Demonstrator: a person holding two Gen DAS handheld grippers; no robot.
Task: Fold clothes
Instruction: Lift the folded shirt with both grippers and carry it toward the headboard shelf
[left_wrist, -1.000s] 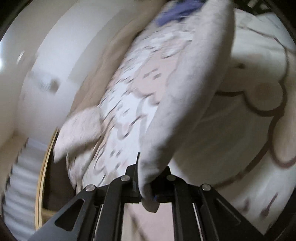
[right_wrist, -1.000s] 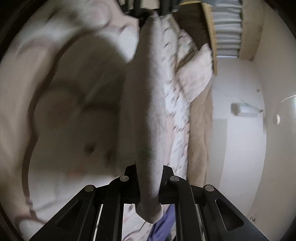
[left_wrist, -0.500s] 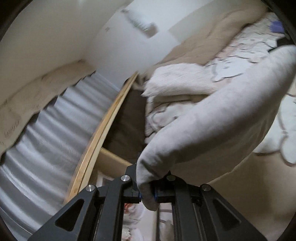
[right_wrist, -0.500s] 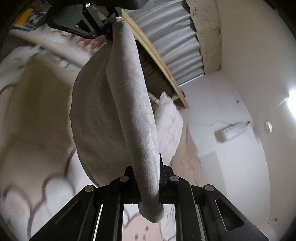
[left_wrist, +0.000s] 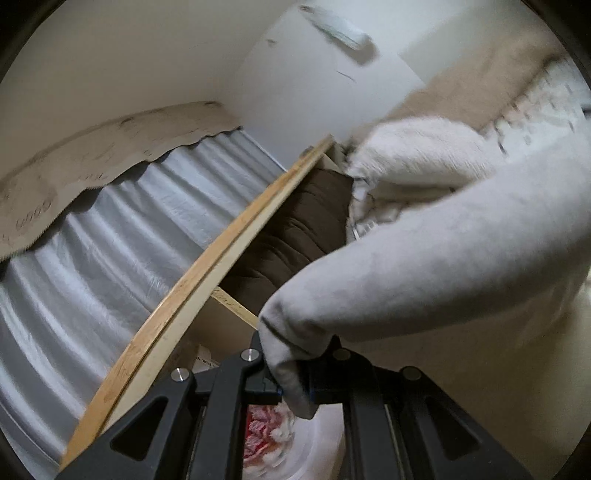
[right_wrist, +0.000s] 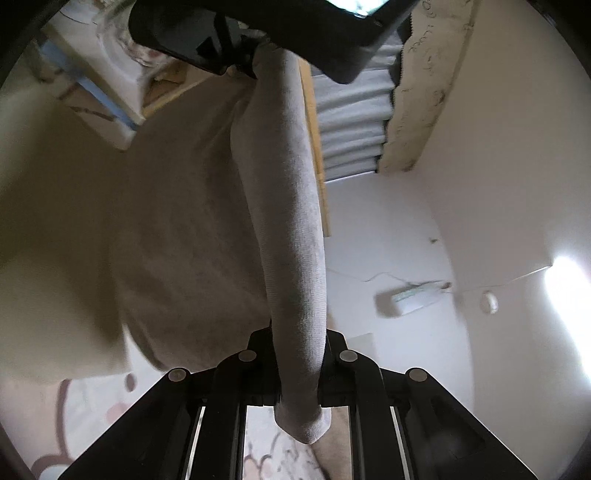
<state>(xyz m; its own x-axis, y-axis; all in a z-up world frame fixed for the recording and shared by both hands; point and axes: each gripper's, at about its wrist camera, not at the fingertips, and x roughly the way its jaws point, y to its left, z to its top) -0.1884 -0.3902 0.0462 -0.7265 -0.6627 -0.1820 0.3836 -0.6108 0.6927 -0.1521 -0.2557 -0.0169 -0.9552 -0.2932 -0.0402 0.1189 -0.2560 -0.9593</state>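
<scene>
A pale grey knit garment (left_wrist: 424, 258) hangs stretched in the air between my two grippers. My left gripper (left_wrist: 291, 373) is shut on one corner of it, the cloth running off to the right. My right gripper (right_wrist: 299, 369) is shut on the opposite corner of the garment (right_wrist: 288, 229), whose taut edge rises straight to the left gripper (right_wrist: 255, 59) at the top of the right wrist view. The rest of the cloth sags to the left of that edge, above the patterned bedspread (right_wrist: 74, 424).
A wooden bed frame rail (left_wrist: 207, 266) runs beside silver-grey curtains (left_wrist: 92, 258). A fluffy white blanket (left_wrist: 417, 151), a dark brown cushion (left_wrist: 295, 236) and a beige cover (left_wrist: 480, 74) lie on the bed. White walls with a power strip (right_wrist: 410, 295) stand behind.
Both grippers lifted the garment off the bed and swung round toward the curtain and wall. The cloth now hangs taut between them instead of trailing over the bedspread.
</scene>
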